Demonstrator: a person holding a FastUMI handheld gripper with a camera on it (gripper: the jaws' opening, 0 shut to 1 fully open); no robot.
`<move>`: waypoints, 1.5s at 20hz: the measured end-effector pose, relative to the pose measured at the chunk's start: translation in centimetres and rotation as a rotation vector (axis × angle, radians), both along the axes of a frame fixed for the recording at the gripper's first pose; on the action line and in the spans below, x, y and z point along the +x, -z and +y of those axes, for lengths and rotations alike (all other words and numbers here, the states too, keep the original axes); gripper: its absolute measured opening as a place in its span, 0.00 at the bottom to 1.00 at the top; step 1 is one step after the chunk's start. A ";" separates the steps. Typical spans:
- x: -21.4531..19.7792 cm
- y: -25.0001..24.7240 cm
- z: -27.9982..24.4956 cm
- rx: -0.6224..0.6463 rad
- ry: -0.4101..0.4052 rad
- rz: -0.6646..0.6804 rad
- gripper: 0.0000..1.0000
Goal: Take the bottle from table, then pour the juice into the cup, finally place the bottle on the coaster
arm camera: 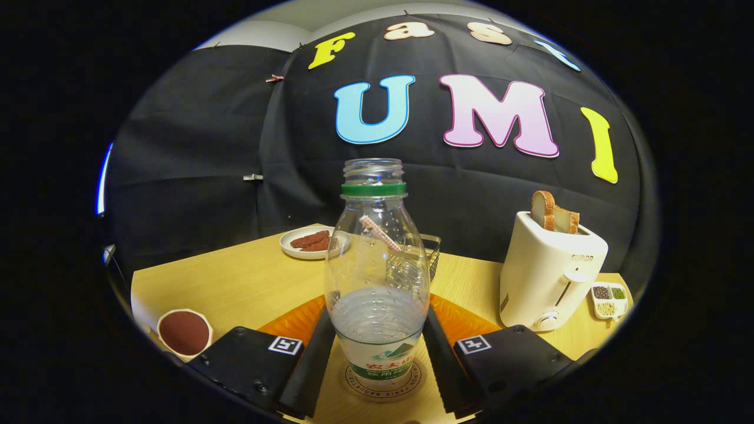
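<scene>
A clear plastic bottle (377, 259), uncapped, with a green neck ring and a little clear liquid in its lower part, stands upright on a round wooden coaster (352, 386). My gripper (377, 315) has a finger on each side of the bottle's lower body, and both press against it. The coaster lies on an orange mat (465, 321) on the wooden table (235, 282). A white cup (184, 333) holding dark reddish-brown liquid stands on the table to the left of the left finger.
Beyond the bottle, a white plate (294, 250) carries reddish slices and a wire basket (433, 250) stands just behind it. A cream toaster (551, 277) with bread in its slot stands to the right, next to a small dish of grains (609, 300).
</scene>
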State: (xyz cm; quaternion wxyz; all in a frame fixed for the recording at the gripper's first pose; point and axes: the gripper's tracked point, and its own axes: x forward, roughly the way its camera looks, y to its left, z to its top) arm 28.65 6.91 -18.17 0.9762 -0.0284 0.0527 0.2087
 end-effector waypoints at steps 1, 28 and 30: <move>-0.1 -0.1 0.0 -0.002 -0.005 -0.001 0.80; -8.7 -10.0 -5.0 0.059 0.127 -0.155 0.98; -10.8 -13.0 -6.1 0.080 0.143 -0.161 0.98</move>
